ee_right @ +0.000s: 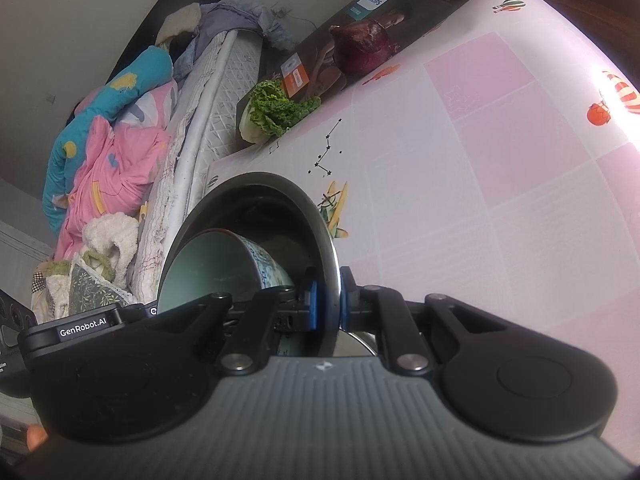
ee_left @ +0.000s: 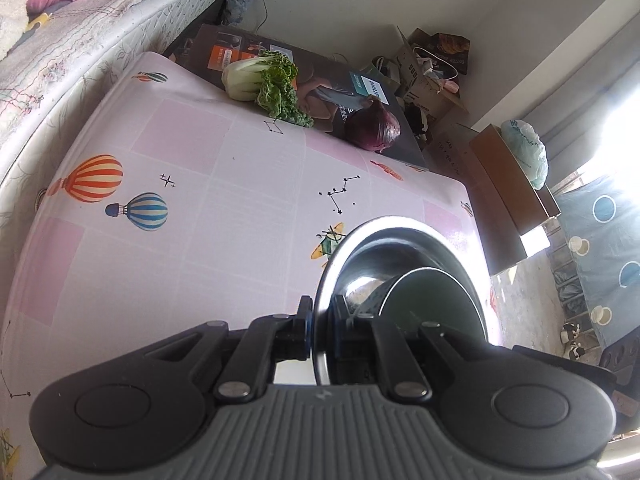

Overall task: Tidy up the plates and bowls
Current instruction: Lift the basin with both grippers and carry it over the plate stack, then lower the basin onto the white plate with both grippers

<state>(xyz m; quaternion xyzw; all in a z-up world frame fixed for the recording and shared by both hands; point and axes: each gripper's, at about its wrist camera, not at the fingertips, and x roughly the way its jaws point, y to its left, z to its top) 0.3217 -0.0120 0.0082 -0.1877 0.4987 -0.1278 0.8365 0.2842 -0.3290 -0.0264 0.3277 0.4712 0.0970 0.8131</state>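
Steel is showing at the rim of the metal basin [ee_left: 404, 228], which both grippers are pinching from opposite sides above the pink table [ee_left: 192, 208]: the left gripper [ee_left: 320, 320] and the right gripper [ee_right: 328, 300] are each clenched on the thin edge. A patterned ceramic bowl [ee_right: 224, 264] is lying tilted inside. I am judging the basin stiff, slick and light, the bowl breakable and likely to slide. Its base is hidden.

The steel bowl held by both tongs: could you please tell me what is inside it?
Inside the steel bowl lies a tipped ceramic bowl, pale green within. The tongs cover its lower part.
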